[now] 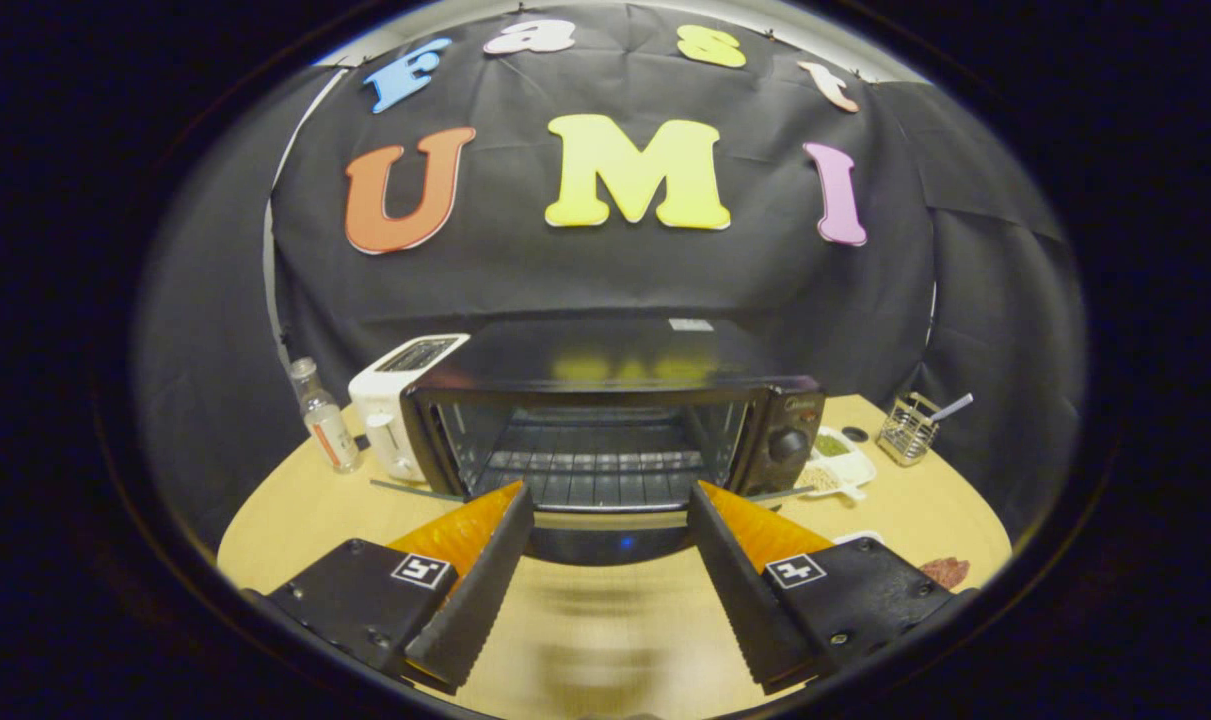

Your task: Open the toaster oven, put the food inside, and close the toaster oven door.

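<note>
Table (295,520): toaster oven (605,420), seemingly open, beyond spread claw (610,500).

My claw (610,500) spreads wide at center frame, nothing gripped, facing the toaster oven (615,420) whose lowered door (610,535) bars the worktop (305,510) ahead; bare worktop lies lower center.

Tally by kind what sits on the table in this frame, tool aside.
Toaster oven, door open: 1
Pop-up toaster: 1
Bottle: 1
Divided dish: 1
Wire holder: 1
Reddish food item: 1
Total: 6
The tool is open, holding nothing, just before the oven.
</note>
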Demonstrator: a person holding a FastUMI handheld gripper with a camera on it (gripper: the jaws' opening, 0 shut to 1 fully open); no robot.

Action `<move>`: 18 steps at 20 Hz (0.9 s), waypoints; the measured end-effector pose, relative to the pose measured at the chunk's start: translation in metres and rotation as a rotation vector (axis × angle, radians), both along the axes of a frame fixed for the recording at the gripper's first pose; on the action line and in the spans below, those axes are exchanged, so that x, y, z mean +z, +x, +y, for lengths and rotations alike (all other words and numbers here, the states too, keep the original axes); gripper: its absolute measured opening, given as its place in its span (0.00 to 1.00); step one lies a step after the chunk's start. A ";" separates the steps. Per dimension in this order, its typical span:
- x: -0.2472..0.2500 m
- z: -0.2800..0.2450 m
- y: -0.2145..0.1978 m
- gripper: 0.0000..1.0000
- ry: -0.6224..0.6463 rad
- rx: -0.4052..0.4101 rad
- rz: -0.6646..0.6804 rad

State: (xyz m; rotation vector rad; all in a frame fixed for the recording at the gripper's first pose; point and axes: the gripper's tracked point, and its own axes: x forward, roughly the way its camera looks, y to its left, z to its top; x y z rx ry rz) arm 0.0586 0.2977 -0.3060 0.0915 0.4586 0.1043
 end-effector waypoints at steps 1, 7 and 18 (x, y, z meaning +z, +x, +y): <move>-0.008 -0.001 -0.010 0.99 -0.008 0.005 0.007; -0.051 -0.001 -0.047 0.99 -0.027 0.021 0.082; -0.131 -0.002 -0.085 0.99 -0.065 0.060 0.268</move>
